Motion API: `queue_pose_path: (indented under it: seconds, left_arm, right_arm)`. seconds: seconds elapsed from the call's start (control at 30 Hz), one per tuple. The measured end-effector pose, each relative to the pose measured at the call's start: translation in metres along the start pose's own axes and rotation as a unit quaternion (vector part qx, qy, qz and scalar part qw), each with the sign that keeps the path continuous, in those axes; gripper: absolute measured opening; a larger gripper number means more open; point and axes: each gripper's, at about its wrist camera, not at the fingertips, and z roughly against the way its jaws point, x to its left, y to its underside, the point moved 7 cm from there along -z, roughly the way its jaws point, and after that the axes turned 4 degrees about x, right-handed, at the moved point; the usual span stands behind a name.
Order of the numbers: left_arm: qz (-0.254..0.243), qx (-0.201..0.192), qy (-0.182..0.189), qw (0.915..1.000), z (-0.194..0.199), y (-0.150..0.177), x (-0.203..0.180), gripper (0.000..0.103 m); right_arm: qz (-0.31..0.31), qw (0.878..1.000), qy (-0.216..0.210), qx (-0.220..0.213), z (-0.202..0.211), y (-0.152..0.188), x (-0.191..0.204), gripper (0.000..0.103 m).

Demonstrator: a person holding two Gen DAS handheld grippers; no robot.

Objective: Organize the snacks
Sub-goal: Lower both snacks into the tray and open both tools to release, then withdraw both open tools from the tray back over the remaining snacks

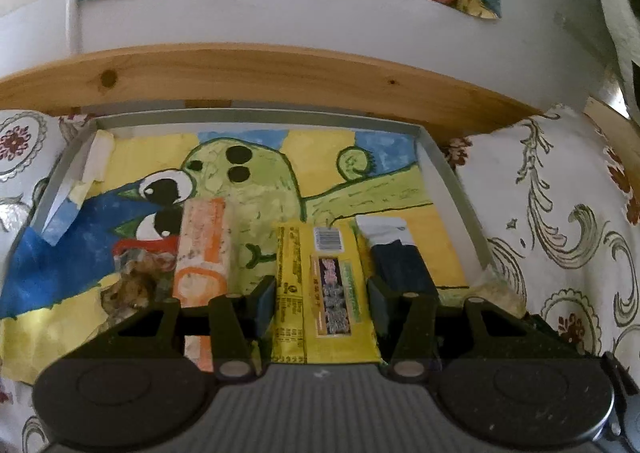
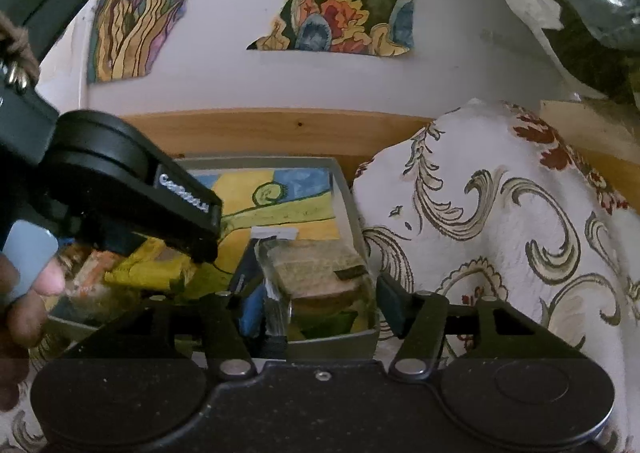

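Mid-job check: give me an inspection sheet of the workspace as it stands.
Surface: patterned cloth; grey tray lined with a painted sheet.
Job's things: yellow bar, orange bar, dark blue packet, clear-wrapped snack, all in the tray.
Clutter: crumpled wrapper.
Grippers: left gripper straddles the yellow bar, grip unclear; right gripper open over the tray corner.
Cables: nothing seen.
Surroundings: wooden board, white wall with paintings.

My left tongs (image 1: 322, 303) hide the near end of the yellow foil snack bar (image 1: 326, 285); its small print is too blurred to read.
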Motion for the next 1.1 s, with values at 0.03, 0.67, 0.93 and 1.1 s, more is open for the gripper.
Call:
queue_pose_path:
  seconds: [0.03,0.67,0.93,1.1]
  left_arm:
    - [0.003,-0.006,-0.002,1.0,0.003,-0.001,0.001,0.054]
    - [0.027,-0.064,-0.029,0.9972,0.072,-0.006,0.012,0.097]
    - [0.046,-0.103,-0.032,0.993,0.116,0.005,0.015,0.102]
    - [0.046,-0.136,-0.024,0.9893,0.144,0.029,0.019,0.102]
  right_arm:
    - [-0.004,1.0,-0.001,0.001,0.0,0.0,-0.001,0.062]
    - [-0.055,0.997,-0.025,-0.045,0.042,-0.022,-0.021,0.098]
    - [-0.065,0.996,-0.022,-0.051,0.078,-0.027,-0.03,0.1]
    - [-0.042,0.997,-0.024,-0.068,0.111,-0.027,-0.025,0.101]
